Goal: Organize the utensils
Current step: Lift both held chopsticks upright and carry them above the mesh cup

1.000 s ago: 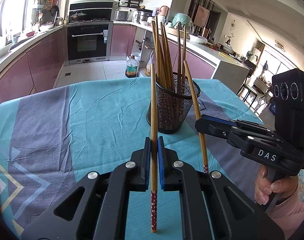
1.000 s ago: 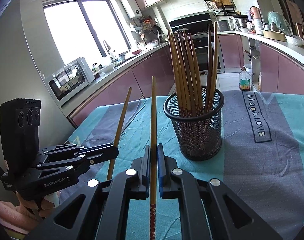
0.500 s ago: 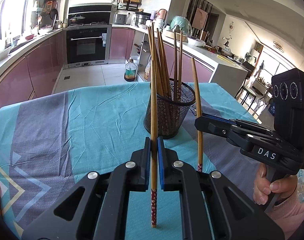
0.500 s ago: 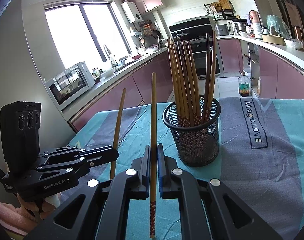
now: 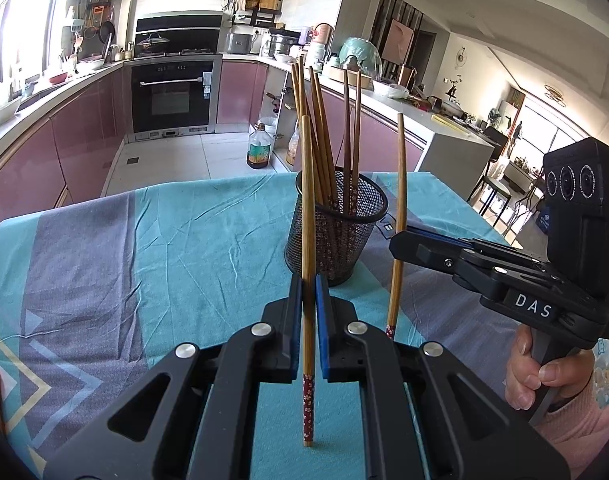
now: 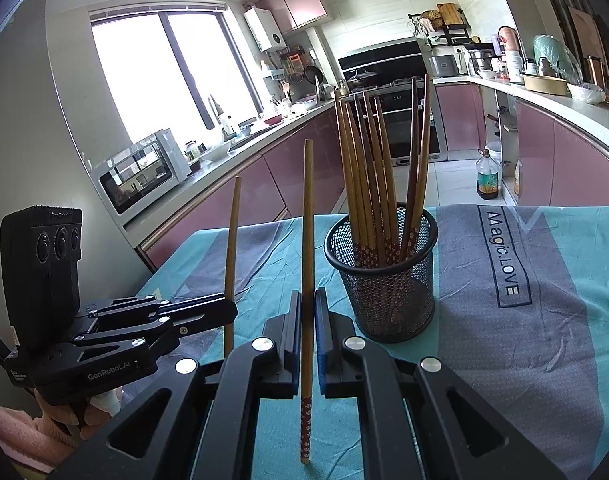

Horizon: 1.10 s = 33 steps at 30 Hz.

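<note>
Room: a kitchen with mauve cabinets, a built-in oven (image 5: 172, 98) and a bright window (image 6: 160, 76); a microwave (image 6: 144, 170) sits on the side counter.
Worktop: covered by a teal and grey cloth (image 5: 144, 252) printed "Magic.LOVE" in the right wrist view.
Holder: a black mesh cup (image 5: 336, 226) stands upright on the cloth, ahead of both tongs, with a bundle of wooden chopsticks (image 6: 368, 176) leaning inside it, patterned ends down.
Left tongs (image 5: 308, 312): narrow, blue pads pinching one chopstick (image 5: 307, 208) that stands upright, its red patterned end hanging below the pads, above the cloth.
Right tongs (image 6: 308, 320): narrow, clamped on a second chopstick (image 6: 306, 216), also upright, patterned end down, near the cloth.
Relation: the two held chopsticks are apart, both just beside the cup and outside it; in the left wrist view the right one (image 5: 398, 216) stands just right of the cup rim.
Hand: the person's right hand (image 5: 532, 376) grips the handle of the right tongs.
</note>
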Each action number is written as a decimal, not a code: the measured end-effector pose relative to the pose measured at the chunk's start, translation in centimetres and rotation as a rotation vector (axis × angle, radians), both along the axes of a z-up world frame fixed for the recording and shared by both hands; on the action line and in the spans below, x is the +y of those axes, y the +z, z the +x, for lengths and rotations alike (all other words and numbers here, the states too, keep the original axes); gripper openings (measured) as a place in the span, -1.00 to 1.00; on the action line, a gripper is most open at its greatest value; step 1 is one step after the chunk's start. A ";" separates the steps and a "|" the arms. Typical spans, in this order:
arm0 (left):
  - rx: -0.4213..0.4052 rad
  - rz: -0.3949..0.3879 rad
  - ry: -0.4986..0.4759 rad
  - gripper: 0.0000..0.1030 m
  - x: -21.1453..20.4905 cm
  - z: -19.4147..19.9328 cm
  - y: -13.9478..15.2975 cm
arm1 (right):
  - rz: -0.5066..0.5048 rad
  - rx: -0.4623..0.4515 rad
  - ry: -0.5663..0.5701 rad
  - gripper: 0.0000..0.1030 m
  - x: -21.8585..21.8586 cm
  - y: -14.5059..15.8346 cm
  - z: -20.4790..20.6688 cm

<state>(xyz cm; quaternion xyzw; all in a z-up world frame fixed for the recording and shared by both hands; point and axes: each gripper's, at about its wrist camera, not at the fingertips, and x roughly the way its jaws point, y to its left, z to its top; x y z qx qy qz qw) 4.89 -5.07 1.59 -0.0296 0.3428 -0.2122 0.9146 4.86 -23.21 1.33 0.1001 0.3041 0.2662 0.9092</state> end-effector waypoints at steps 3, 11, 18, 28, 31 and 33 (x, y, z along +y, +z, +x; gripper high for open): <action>-0.004 -0.002 -0.002 -0.85 -0.1 0.0 0.1 | 0.001 -0.006 -0.007 -0.90 -0.2 0.2 0.0; -0.020 -0.005 -0.005 -0.85 -0.3 0.2 0.5 | 0.001 -0.025 -0.017 -0.90 -0.6 0.9 0.1; -0.032 -0.008 -0.006 -0.85 -0.3 0.3 0.9 | 0.003 -0.039 -0.022 -0.90 -0.7 1.3 0.2; -0.051 -0.014 -0.005 -0.85 -0.2 0.6 1.6 | 0.004 -0.063 -0.033 -0.89 -1.2 2.0 0.3; -0.054 -0.018 -0.004 -0.85 -0.2 0.8 1.7 | 0.002 -0.072 -0.035 -0.90 -1.3 2.3 0.3; -0.055 -0.019 -0.004 -0.85 -0.1 0.8 1.7 | 0.001 -0.078 -0.037 -0.90 -1.3 2.5 0.3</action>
